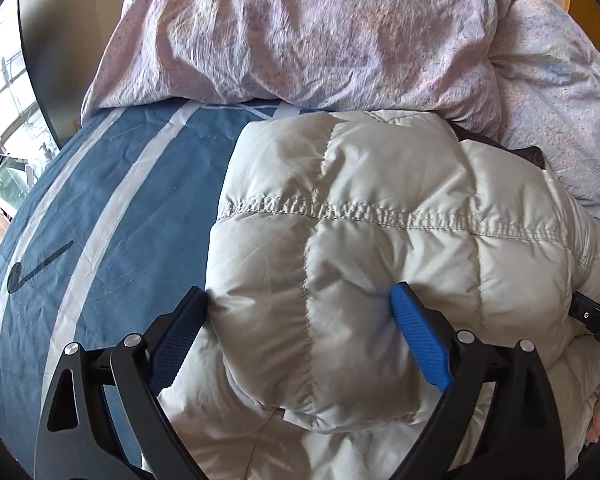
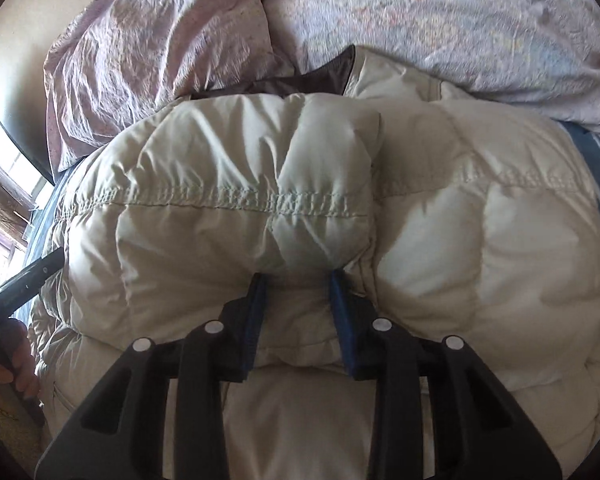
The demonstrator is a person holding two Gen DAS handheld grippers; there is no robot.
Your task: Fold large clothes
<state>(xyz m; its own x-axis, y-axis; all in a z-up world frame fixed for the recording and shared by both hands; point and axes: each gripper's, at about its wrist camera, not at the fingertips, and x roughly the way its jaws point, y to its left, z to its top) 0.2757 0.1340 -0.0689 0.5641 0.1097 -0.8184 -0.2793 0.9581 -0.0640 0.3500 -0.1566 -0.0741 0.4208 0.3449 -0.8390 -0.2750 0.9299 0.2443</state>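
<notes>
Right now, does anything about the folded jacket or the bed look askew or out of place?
Mostly tidy. The cream puffer jacket lies folded on the blue bedsheet. One oddity: a dark brown lining flap pokes out at the far edge, next to the crumpled pink duvet. No damage or spills show.

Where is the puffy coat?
In both views the puffy coat lies on the blue bedsheet, just below the pink quilt, filling the right of the left camera's view.

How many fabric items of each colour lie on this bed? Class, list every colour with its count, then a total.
Cream puffer jacket: 1
Blue striped bedsheet: 1
Pink floral duvet: 1
Total: 3
</notes>
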